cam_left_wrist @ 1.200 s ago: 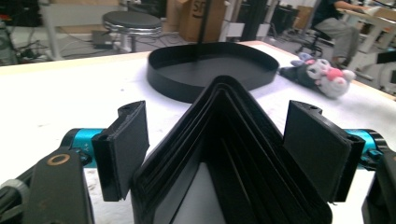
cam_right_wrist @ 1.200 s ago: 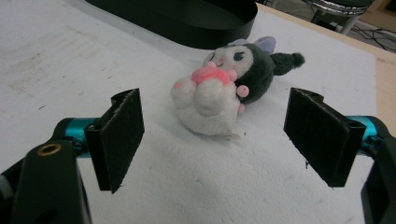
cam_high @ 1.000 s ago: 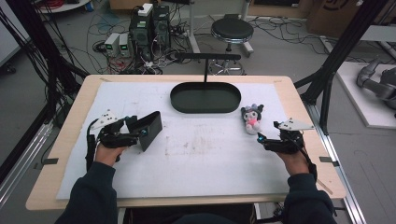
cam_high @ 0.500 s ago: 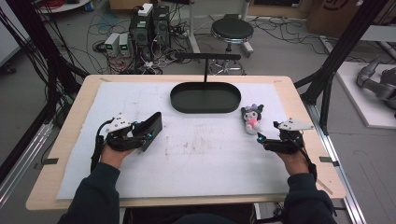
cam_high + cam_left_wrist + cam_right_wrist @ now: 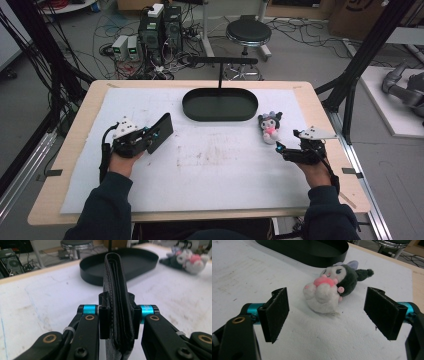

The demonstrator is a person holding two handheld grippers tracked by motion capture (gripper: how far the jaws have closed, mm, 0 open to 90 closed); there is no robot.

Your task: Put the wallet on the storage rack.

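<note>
From above we see the oval black tray at the far middle of the white-covered counter. Left of the tray and nearer us, the left tongs hold a black wallet tilted on edge. Right of the tray lies a plush toy, with the right tongs just behind it.

Along the left tongs, we find them clamped on the wallet, the tray beyond.

Along the right tongs, we see them spread wide, the plush toy between and slightly ahead, untouched, before the tray.
</note>
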